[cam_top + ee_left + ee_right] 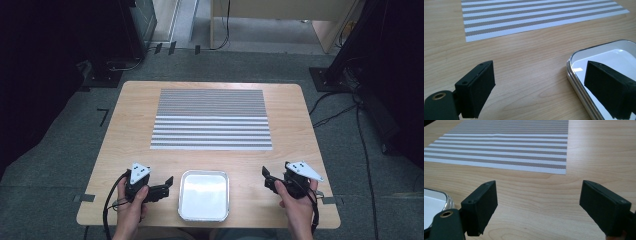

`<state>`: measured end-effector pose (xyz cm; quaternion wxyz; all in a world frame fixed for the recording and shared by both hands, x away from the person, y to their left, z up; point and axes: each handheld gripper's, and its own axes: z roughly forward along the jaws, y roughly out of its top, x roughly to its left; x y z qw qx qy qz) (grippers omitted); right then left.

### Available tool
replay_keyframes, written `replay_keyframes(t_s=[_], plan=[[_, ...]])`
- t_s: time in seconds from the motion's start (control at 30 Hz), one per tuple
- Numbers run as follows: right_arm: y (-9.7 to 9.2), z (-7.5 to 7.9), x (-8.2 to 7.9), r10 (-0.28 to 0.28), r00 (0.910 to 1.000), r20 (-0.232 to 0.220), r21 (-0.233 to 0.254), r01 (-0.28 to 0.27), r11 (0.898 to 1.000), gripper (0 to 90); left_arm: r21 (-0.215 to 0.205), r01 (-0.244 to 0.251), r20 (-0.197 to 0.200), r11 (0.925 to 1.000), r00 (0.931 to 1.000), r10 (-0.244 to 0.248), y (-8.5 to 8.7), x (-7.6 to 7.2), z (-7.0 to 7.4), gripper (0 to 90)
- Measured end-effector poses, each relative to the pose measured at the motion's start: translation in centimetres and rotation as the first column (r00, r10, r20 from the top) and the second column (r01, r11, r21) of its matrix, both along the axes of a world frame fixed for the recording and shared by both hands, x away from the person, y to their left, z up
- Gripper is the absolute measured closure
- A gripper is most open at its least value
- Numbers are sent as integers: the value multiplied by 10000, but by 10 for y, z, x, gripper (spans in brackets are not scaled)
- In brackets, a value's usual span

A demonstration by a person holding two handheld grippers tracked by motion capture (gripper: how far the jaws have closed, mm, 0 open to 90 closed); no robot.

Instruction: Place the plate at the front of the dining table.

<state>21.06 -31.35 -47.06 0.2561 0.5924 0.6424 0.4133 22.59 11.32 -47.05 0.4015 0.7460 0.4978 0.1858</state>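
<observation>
while both hands sit at the near edge of the wooden table [125,130], the left gripper [167,186] is parked just left of the metal tray [204,195], jaws spread wide with nothing between them. in the left gripper view one jaw hangs over bare wood and the other shows in front of the tray's shiny rim [574,80], though i can't tell if it's actually touching. the right gripper [266,178] is on the other side of the tray, a bit further off from it, jaws also wide apart and holding nothing; in the right gripper view there's just wood grain between them, and a corner of the tray [447,200] peeks in at the lower left.

the tray itself sits flat near the front edge, roughly centred between the two grippers, rounded corners, white inside.

further back, past a strip of bare table, lies the striped placemat [211,120], flat, grey and white bands, finer stripes on its far half. beyond the table it's grey carpet [60,150] with cables [367,150] trailing on the right.
</observation>
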Motion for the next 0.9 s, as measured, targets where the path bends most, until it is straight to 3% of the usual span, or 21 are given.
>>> replay_keyframes(t_s=[0.9], plan=[[35,-2,-4,874,9962,-2,209,-873,9960,148,19,717,-239,9974,9971,-717,-25,-7,-7,95]])
